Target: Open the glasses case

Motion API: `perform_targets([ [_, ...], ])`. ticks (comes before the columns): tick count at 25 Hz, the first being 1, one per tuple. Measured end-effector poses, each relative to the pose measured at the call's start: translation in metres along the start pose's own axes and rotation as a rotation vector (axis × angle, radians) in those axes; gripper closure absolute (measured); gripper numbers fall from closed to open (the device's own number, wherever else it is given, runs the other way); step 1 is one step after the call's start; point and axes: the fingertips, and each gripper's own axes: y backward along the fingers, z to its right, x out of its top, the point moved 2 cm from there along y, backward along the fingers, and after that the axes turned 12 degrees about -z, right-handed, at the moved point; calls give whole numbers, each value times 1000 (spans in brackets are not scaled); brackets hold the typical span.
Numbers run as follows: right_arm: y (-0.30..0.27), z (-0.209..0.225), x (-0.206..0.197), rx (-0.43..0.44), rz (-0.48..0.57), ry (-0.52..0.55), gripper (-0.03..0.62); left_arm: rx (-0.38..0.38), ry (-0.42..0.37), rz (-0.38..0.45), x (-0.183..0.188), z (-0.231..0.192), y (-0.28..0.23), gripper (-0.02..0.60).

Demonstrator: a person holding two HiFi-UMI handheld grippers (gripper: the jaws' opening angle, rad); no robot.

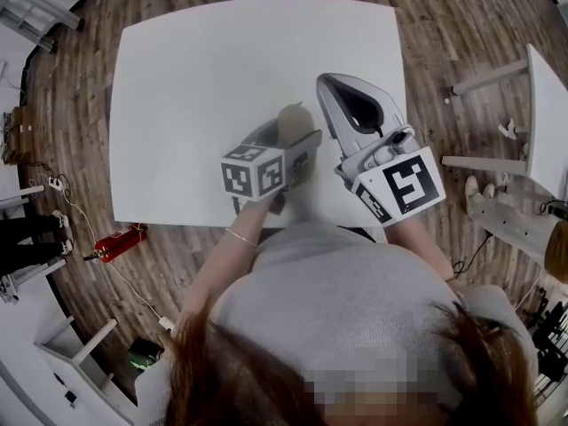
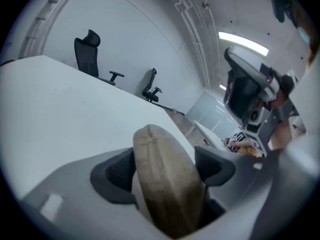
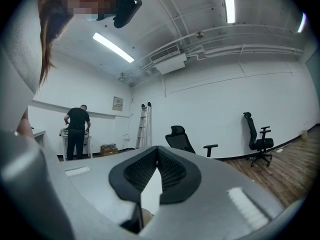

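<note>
The tan glasses case (image 1: 293,118) stands on its edge on the white table (image 1: 195,78), near the front middle. My left gripper (image 1: 288,140) reaches around it from the near side. In the left gripper view the case (image 2: 165,179) rises between the two dark pads (image 2: 116,173), which stand apart on either side; the right pad shows a thin gap to it. My right gripper (image 1: 330,82) lies just right of the case, pointing away from me, shut with nothing in it. Its pads (image 3: 172,171) meet at the tips in the right gripper view.
A second white table (image 1: 546,114) stands to the right, and a red fire extinguisher (image 1: 120,242) lies on the wood floor at the left. Office chairs (image 2: 90,51) stand beyond the table. A person (image 3: 76,129) works at a far bench beside a ladder (image 3: 144,124).
</note>
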Motion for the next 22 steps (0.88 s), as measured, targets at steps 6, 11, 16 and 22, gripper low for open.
perform_targets([
  [6,-4,12,5,51,41,7,588,-128,-49,165,25,12,29,238],
  [11,0,19,11,159,58,106,588,-287,-86,326,49,38,63,242],
  [16,5,21,16,433,53,180,588,-443,-185,387,66,65,101,244],
  [22,-1,11,17,676,33,214,586,-589,-220,428,81,91,134,249],
])
